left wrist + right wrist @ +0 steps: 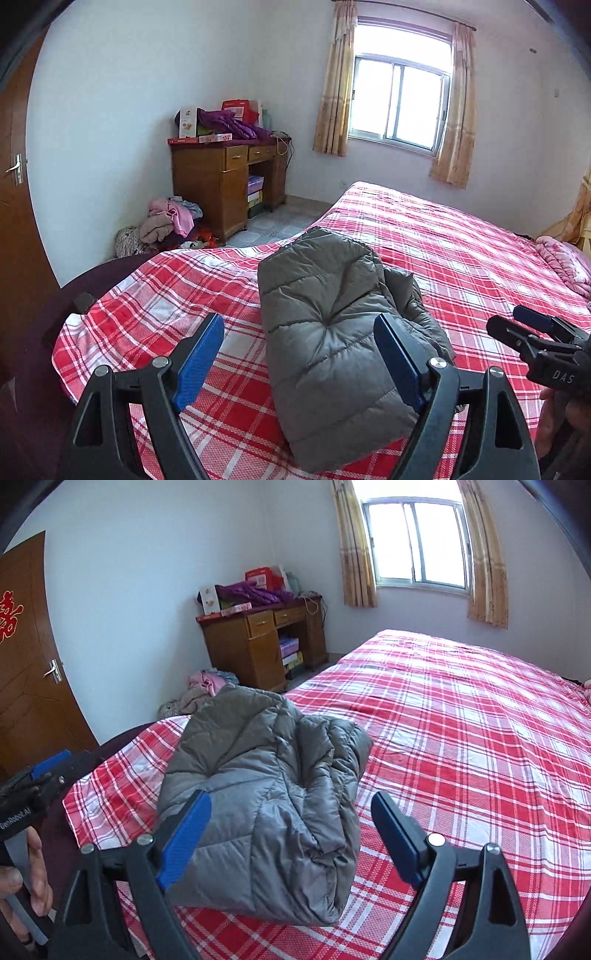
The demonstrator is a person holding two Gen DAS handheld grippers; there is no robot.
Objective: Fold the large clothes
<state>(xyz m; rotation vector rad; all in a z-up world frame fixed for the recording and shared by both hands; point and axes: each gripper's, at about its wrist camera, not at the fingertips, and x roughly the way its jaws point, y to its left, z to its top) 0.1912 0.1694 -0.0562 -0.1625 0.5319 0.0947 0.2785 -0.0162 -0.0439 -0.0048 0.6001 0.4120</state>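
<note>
A grey padded jacket point(332, 332) lies folded into a thick bundle on the red plaid bed sheet point(461, 251), near the bed's foot corner. It also shows in the right wrist view point(266, 797). My left gripper point(299, 325) is open and empty, held above the bundle's near end. My right gripper point(291, 805) is open and empty, above the bundle's right part. The right gripper shows at the right edge of the left wrist view point(535, 332). The left gripper shows at the left edge of the right wrist view point(40, 775).
A wooden desk point(225, 177) piled with boxes and purple cloth stands against the far wall. A heap of clothes point(166, 225) lies on the floor beside it. A pink quilt point(565, 262) lies at the bed's far right. A brown door point(29, 672) is on the left.
</note>
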